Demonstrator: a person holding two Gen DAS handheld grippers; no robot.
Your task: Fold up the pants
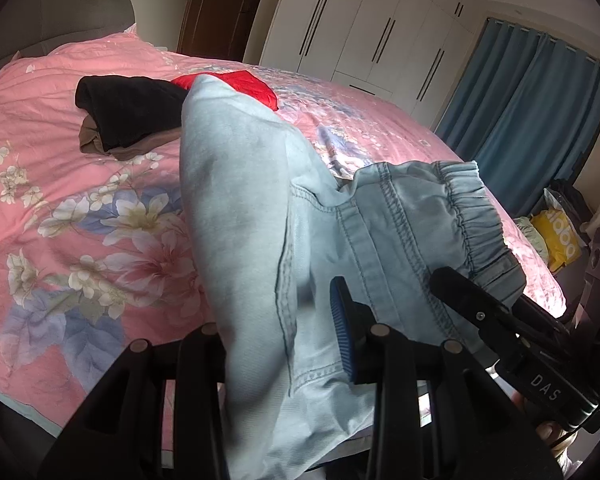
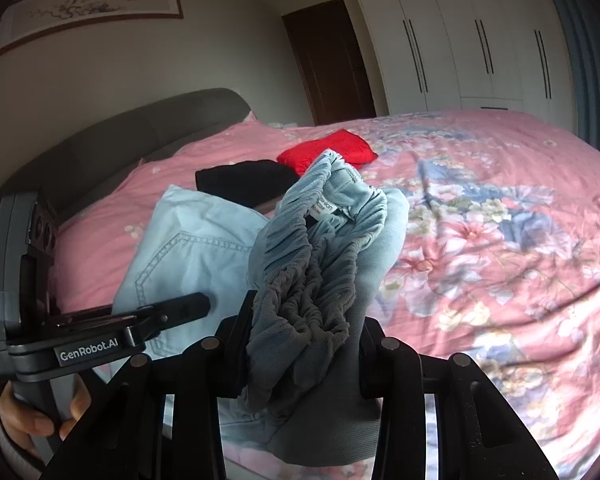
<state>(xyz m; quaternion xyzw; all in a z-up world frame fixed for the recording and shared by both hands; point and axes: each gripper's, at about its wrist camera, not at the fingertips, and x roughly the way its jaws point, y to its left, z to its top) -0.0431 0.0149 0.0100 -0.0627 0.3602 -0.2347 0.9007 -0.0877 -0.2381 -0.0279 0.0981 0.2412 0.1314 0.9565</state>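
Light blue denim pants (image 1: 244, 216) with an elastic waistband (image 1: 476, 216) are held up over the near edge of the bed. My left gripper (image 1: 288, 320) is shut on the pants fabric beside a pocket seam; one blue-padded finger (image 1: 342, 332) shows, the other is hidden by cloth. My right gripper (image 2: 304, 344) is shut on the bunched waistband (image 2: 300, 276), with a white label (image 2: 326, 206) showing inside. The right gripper's finger (image 1: 472, 300) shows at the waistband in the left wrist view. The left gripper's finger (image 2: 180, 308) shows in the right wrist view against the pants (image 2: 188, 248).
The bed has a pink floral cover (image 1: 80, 208) and a grey headboard (image 2: 112, 148). A black folded garment (image 1: 128, 108) on a brown one and a red garment (image 2: 328, 152) lie further up the bed. White wardrobes (image 1: 360, 28), blue curtains (image 1: 532, 112) and a yellow bag (image 1: 556, 240) stand beyond.
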